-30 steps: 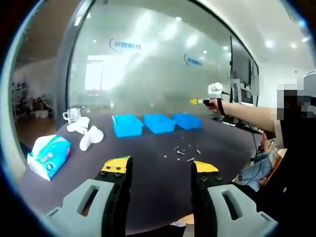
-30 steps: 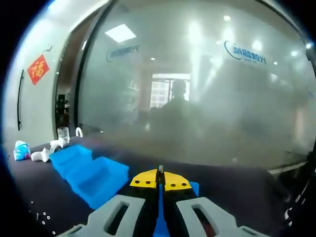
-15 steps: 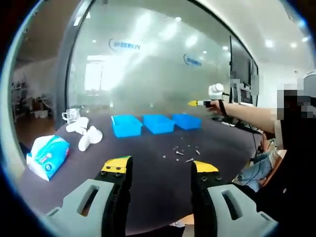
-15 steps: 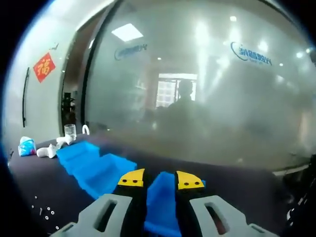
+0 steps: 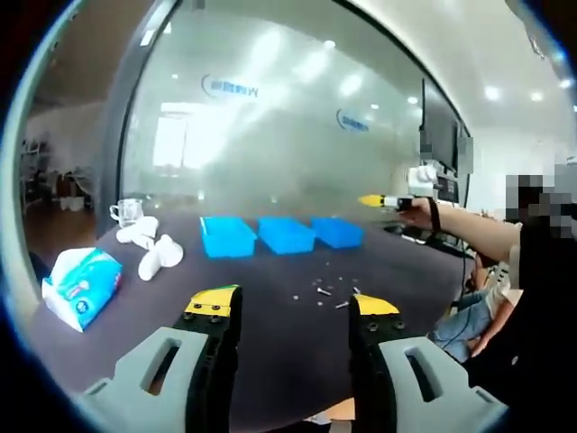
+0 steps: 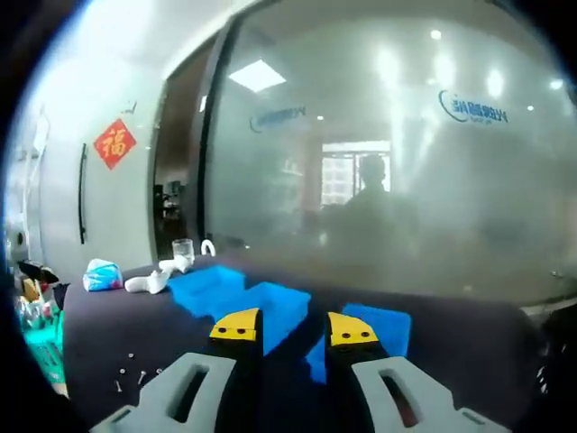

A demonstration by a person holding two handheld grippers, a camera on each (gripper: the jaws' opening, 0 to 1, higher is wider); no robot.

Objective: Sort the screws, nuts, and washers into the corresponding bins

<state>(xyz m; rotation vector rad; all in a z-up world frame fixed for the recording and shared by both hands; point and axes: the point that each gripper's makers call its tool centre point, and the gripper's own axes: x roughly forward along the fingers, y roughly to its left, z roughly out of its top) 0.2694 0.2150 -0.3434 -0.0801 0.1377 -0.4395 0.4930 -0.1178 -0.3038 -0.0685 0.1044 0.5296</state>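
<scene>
The left gripper (image 5: 287,311) is wide apart and empty above the dark table (image 5: 270,334). Beyond it lie the small loose parts (image 5: 326,291), too small to tell apart, then three blue bins (image 5: 281,234) in a row. A tissue pack (image 5: 79,287) lies left. The right gripper (image 6: 293,327) stands slightly parted, empty, before the bins.

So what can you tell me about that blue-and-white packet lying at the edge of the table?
It looks like a soft pack of tissues, with a light blue and white plastic wrapper that bulges slightly. It lies on its side on the dark table, near the rounded edge. Nothing touches it: the white crumpled pieces lie apart from it, further in. In the right gripper view it shows small and far. Its print is too blurred to read.
</scene>
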